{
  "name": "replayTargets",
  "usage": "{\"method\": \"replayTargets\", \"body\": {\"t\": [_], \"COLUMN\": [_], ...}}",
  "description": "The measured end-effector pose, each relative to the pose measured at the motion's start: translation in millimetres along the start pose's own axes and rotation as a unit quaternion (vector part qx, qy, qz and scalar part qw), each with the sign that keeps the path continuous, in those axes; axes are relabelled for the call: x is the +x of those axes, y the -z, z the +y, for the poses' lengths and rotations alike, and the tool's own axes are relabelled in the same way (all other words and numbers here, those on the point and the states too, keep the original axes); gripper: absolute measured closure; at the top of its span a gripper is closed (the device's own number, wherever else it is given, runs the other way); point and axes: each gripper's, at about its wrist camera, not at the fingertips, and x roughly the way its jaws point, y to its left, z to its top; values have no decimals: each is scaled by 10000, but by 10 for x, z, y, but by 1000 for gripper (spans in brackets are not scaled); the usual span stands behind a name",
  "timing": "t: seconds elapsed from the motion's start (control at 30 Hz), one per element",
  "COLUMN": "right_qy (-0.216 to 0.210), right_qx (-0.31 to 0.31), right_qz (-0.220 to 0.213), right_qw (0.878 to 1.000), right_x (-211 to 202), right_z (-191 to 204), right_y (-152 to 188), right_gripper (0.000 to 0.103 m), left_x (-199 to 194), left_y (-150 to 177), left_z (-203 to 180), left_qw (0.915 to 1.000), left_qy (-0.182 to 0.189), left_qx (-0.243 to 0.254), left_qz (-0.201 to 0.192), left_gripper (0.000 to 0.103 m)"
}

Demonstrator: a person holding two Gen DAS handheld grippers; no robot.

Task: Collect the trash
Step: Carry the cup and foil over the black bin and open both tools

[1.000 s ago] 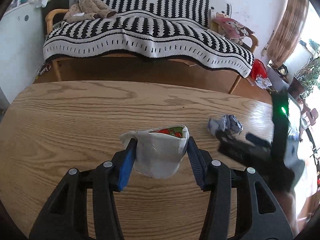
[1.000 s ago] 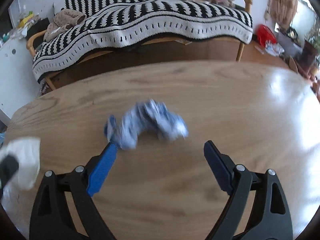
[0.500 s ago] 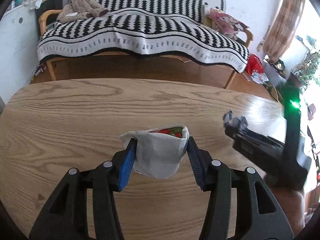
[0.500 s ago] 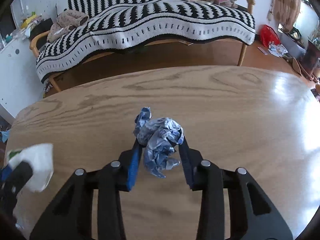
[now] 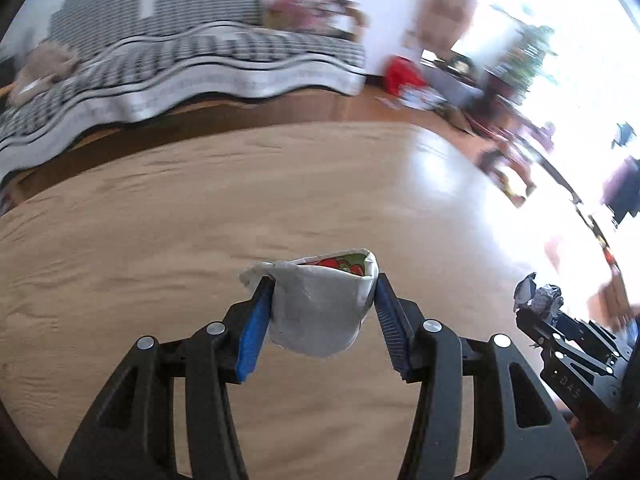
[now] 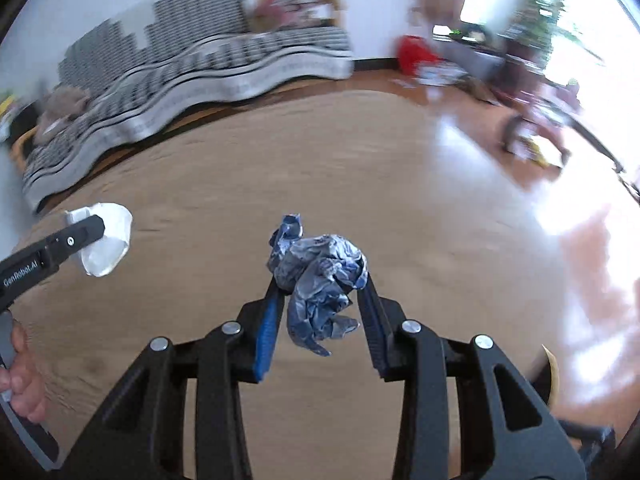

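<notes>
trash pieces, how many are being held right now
2. A white wrapper is clamped in the left gripper; a crumpled blue-grey wad is clamped in the right gripper. None shows on the table.

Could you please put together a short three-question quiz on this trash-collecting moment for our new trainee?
1. True or false: the left gripper holds a white wrapper with a red and green print inside.
2. What does the right gripper hold? A) a red bag B) a crumpled blue and white wad C) nothing
3. Fill in: both pieces of trash are held above the wooden ____.

Key
1. True: both blue pads press on its sides.
2. B: the wad sits pinched between the pads, clear of the wood.
3. table: it fills the lower part of both wrist views, with a striped sofa behind it.
</notes>
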Motion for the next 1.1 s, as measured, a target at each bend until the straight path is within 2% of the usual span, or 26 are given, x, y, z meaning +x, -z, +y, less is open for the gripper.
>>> {"method": "replayTargets", "body": {"t": [0.2, 0.37, 0.47, 0.6, 0.73, 1.1], "right_qy": [554, 837, 919, 902, 858, 884], "right_qx": [880, 1498, 1844, 2061, 2206, 2307], "right_qz": [-152, -80, -27, 86, 139, 244], "right_qw": [9945, 9851, 9785, 9743, 9715, 9687], "right_x": [-454, -653, -693, -680, -660, -501], "right_z": [-1240, -2086, -2536, -2863, -3021, -3074], "right_y": [441, 845, 1078, 1262, 1314, 1223], "right_gripper": [65, 65, 65, 65, 65, 65], "left_x": [159, 294, 355, 476, 583, 625], "left_y": [280, 614, 772, 898, 1063, 1140], "left_z": [-1167, -2034, -2375, -2661, -2895, -3160], "left_qw": [9933, 9793, 9705, 9632, 9569, 9493], "left_qy": [859, 1331, 1494, 1653, 1726, 2006], "left_qx": [755, 1491, 1858, 2078, 2286, 2377], "left_qz": [165, 322, 348, 415, 483, 454], "left_gripper": [53, 53, 53, 53, 53, 53]}}
